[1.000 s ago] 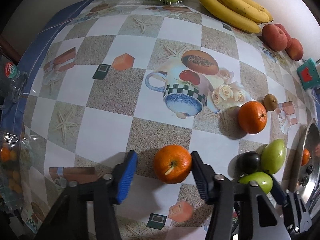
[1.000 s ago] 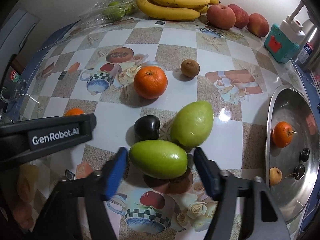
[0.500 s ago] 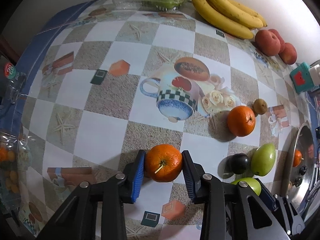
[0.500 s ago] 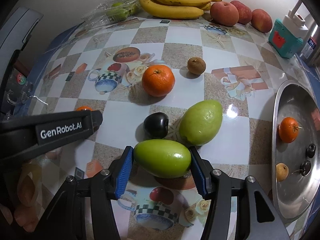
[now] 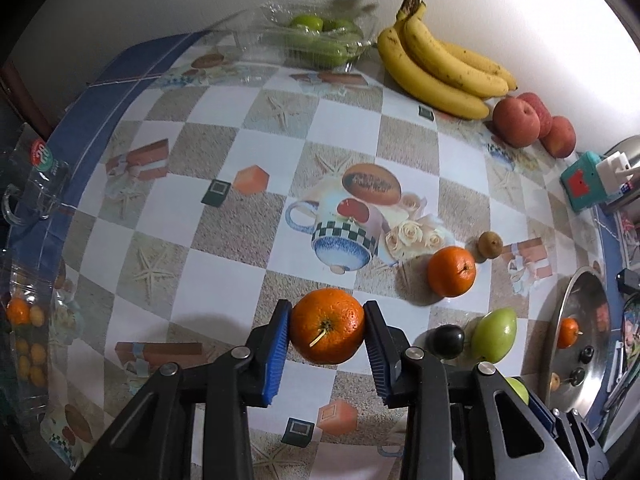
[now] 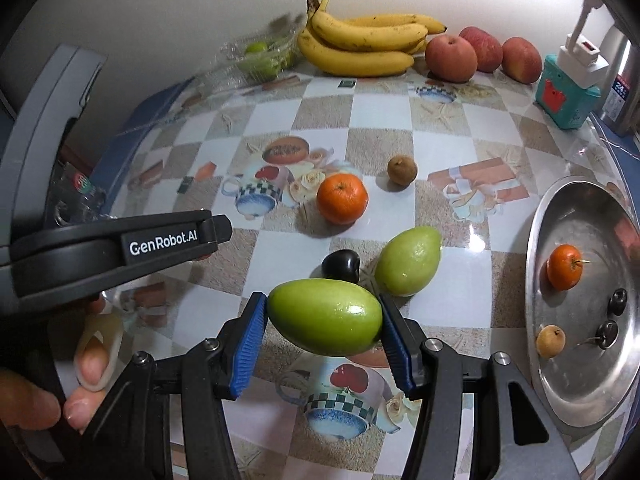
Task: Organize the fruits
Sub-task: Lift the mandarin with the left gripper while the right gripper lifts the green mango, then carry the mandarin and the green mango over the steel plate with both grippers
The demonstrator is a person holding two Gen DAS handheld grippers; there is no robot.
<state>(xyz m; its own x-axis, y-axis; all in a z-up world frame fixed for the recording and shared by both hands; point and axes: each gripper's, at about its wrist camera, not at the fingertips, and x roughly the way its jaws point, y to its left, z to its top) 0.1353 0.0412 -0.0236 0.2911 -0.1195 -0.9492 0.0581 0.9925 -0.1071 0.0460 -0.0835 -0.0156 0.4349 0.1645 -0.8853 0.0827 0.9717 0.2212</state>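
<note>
My left gripper (image 5: 326, 332) is shut on an orange (image 5: 327, 325) with a short stem, held a little above the patterned tablecloth. In the right wrist view my right gripper (image 6: 322, 327) is shut on a green mango (image 6: 324, 317), also lifted off the table. A second green mango (image 6: 409, 261), a dark plum (image 6: 341, 266), another orange (image 6: 342, 198) and a small brown fruit (image 6: 401, 169) lie on the cloth beyond. The steel bowl (image 6: 576, 380) at the right holds a small orange (image 6: 563, 266), a yellowish fruit and dark ones.
Bananas (image 6: 360, 46) and red apples (image 6: 451, 58) line the back wall, beside a clear box of green fruit (image 5: 316, 40). A teal box (image 6: 564, 96) stands at the back right. A hand (image 6: 86, 364) grips the left tool. A glass mug (image 5: 38, 188) sits at the left edge.
The left jaws closed onto the orange and the right jaws onto the green mango. Both grippers then rose, lifting their fruit off the cloth.
</note>
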